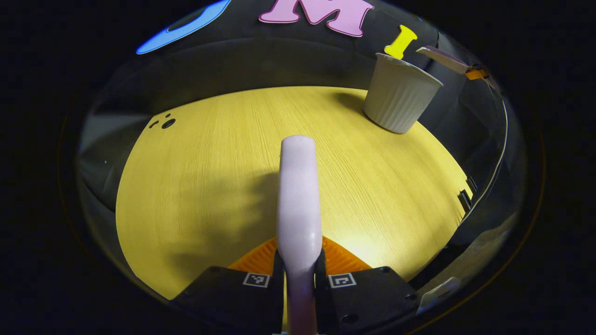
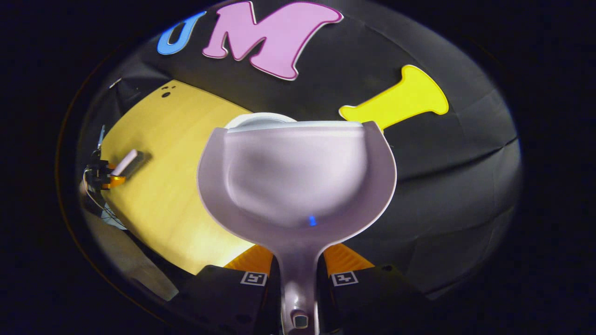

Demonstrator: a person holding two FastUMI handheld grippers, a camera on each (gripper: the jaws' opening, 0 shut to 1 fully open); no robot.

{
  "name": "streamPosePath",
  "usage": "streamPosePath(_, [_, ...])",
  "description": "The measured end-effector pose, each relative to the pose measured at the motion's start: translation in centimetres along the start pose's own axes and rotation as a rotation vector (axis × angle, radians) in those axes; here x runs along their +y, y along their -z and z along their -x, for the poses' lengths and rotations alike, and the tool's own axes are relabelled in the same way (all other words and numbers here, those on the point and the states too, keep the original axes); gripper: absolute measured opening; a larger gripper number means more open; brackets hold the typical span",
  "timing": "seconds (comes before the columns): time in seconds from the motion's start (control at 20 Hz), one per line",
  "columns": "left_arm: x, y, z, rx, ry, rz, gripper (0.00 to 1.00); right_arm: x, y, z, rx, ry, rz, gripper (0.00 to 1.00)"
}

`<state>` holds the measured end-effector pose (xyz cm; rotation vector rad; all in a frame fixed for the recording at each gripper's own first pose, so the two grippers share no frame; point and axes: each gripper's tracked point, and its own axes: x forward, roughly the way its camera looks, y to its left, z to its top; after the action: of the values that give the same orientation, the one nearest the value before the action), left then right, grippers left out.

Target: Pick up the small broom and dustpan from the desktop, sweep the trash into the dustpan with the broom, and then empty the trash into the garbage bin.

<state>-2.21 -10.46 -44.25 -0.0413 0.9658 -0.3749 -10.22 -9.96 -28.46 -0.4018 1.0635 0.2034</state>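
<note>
The left claw [image 1: 299, 270] is pinching the handle of the small broom [image 1: 298, 195], both fingers pressing its sides low down, so the pale lilac handle is rising straight ahead over the table [image 1: 200, 186]. In this view the handle is showing as a smooth, rounded plastic bar with a blunt tip; the bristle end is hidden behind the claw. It is probably light and stiff, and its glossy skin may be slippery, so a hold near the middle of the handle looks sensible, as here.

The right claw [image 2: 299, 279] is pinching the narrow neck of the dustpan [image 2: 298, 177], fingers pressing on either side of the handle. The pan is a shallow scoop of the same pale glossy plastic, with raised curved walls and a straight front lip. It is being held up in the air, its lip just over the round white rim of the garbage bin [image 2: 260, 120] behind it. A small blue speck [image 2: 312, 220] is lying near the back of the scoop; what it is cannot be told.

In the left gripper view the bin [image 1: 400, 95] is standing at the far right corner of the table: a white, ribbed, tapered tub, likely thin and easily tipped. The table is pale wood-grain laminate, matte and flat. The other claw with the broom [image 2: 125, 163] is showing far left in the right gripper view.
</note>
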Motion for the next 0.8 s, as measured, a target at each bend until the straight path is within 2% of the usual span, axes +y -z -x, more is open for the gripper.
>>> streamPosePath(0.05, [0.1,-0.2,0.0,0.002,-0.004,-0.005,0.31,1.3,0.2,0.4,-0.015,-0.035,-0.001,0.37])
streamPosePath(0.25, [0.0,-0.8,0.1,0.004,-0.019,-0.024,0.31,5.6,1.4,0.4,-0.026,-0.15,-0.001,0.35])
streamPosePath(0.5, [-0.2,-0.9,0.3,0.008,-0.035,-0.033,0.33,12.5,3.7,0.3,0.003,-0.293,-0.041,0.35])
streamPosePath(0.8, [0.4,-0.5,-0.1,0.016,-0.067,-0.008,0.31,22.2,9.7,-6.1,0.087,-0.353,-0.133,0.37])
